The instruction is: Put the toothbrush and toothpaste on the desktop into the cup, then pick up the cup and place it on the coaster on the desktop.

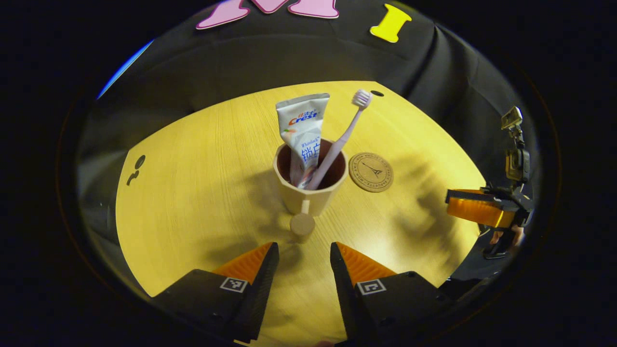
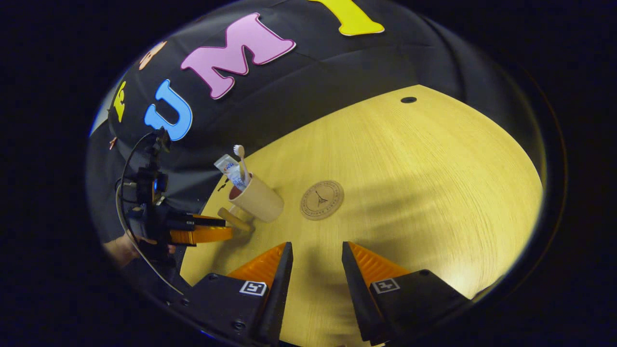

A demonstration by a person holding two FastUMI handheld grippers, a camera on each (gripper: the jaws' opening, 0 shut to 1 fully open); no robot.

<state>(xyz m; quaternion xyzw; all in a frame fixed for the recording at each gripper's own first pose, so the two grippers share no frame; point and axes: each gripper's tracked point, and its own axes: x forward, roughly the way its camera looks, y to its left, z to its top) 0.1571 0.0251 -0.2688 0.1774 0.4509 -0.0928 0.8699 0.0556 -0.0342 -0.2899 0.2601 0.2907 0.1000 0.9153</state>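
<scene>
Left gripper view, left to right: the wooden tabletop (image 1: 193, 193) spans the middle of the frame; at bottom centre the left gripper (image 1: 304, 262) is released, its jaws spread with bare wood between them, grasping nothing. Just above the gap stands the cup (image 1: 311, 193), upright at frame centre, its handle (image 1: 302, 222) ending in a round knob that points down toward the jaws without touching them. Inside the cup the toothpaste (image 1: 303, 130) stands cap down and leans slightly left, and the toothbrush (image 1: 344, 137) leans to the upper right with its bristle head uppermost; both rise above the rim. Just right of the cup, apart from it, the round coaster (image 1: 371, 172) lies flat on the wood. At the right edge of the frame the right gripper (image 1: 470, 205) is seen side on. Right gripper view, left to right: the left gripper (image 2: 212, 230) enters from the left edge with a hand (image 2: 123, 248) partly visible behind it, its tips near the handle (image 2: 234, 219); the cup (image 2: 260, 200) with toothpaste (image 2: 230, 171) and toothbrush (image 2: 241, 161) sits left of centre, the coaster (image 2: 322, 199) just right of it on the tabletop (image 2: 434, 183). At bottom centre the right gripper (image 2: 314, 267) is released, jaws parted over bare wood.
</scene>
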